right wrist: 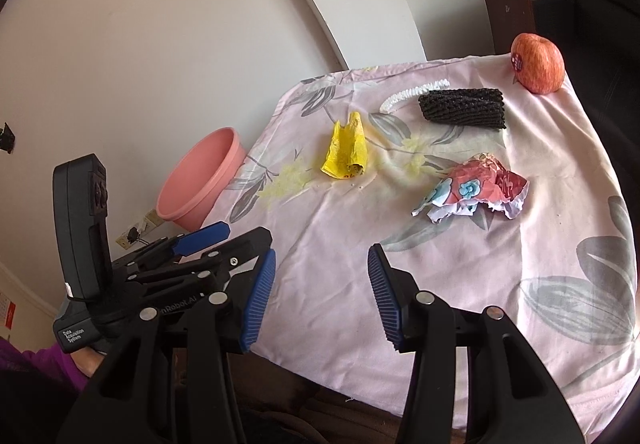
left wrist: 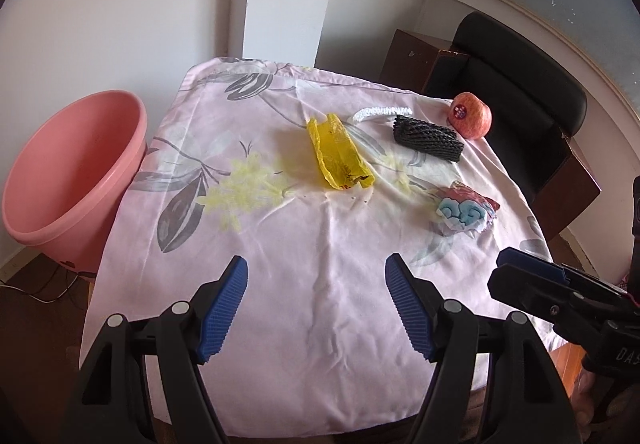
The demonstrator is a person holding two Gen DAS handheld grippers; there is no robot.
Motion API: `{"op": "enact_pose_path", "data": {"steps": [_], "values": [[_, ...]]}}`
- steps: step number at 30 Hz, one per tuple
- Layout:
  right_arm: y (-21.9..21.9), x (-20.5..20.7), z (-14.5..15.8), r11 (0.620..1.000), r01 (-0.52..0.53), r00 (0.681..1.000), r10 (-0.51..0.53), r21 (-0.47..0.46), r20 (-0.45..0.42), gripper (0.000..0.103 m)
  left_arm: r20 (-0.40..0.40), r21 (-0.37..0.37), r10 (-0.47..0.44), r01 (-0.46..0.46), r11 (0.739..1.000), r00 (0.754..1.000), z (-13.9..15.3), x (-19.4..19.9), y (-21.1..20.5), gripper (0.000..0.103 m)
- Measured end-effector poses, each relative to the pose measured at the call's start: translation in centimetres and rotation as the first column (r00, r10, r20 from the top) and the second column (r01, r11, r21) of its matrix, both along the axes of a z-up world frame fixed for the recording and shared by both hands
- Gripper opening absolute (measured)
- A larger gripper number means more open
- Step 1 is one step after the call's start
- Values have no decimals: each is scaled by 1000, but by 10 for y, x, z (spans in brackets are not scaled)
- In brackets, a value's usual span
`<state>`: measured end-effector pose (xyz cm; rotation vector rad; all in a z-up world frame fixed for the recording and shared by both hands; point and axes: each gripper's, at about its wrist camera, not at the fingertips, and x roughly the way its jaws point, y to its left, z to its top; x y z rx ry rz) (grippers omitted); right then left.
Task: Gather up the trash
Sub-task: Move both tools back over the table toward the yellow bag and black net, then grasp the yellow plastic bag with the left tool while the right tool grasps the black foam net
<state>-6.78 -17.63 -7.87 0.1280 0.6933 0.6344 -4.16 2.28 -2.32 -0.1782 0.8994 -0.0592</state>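
Two grippers are hovering over the near edge of a table draped in a pale pink flowered cloth [left wrist: 320, 244]. The left gripper [left wrist: 316, 304] is standing with its blue pads wide apart and nothing between them. The right gripper [right wrist: 322, 298] is also standing parted, holding nothing, with bare cloth showing in the gap.

Four pieces of trash are lying on the cloth. A yellow plastic bag [left wrist: 340, 152] is sitting near the middle, crumpled and lying flat. A black foam net [left wrist: 428, 138] is resting toward the far right, with a white foam net [left wrist: 382, 112] just behind it. A crumpled red and blue wrapper [right wrist: 476, 188] is lying nearer the right gripper. An apple [right wrist: 538, 62] is sitting at the far right corner. A pink basin [left wrist: 76, 180] is standing off the table's left side, tilted, with its mouth facing the table.
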Motion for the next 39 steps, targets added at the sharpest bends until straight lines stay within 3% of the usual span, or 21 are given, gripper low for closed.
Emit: {"op": "enact_pose_path", "data": {"steps": [6, 20, 31, 39], "values": [[-1, 27, -2, 997, 32, 999, -30, -70, 34, 49, -31, 26, 63, -62, 998, 998, -6, 23, 8, 68], [-11, 79, 22, 983, 72, 993, -55, -170, 100, 49, -56, 69, 65, -61, 996, 996, -16, 93, -11, 60], [-21, 95, 44, 989, 65, 991, -48, -136, 124, 49, -71, 77, 82, -76, 994, 994, -28, 124, -19, 53], [-34, 122, 45, 975, 108, 987, -82, -193, 135, 49, -112, 69, 90, -82, 994, 990, -44, 142, -23, 44]]}}
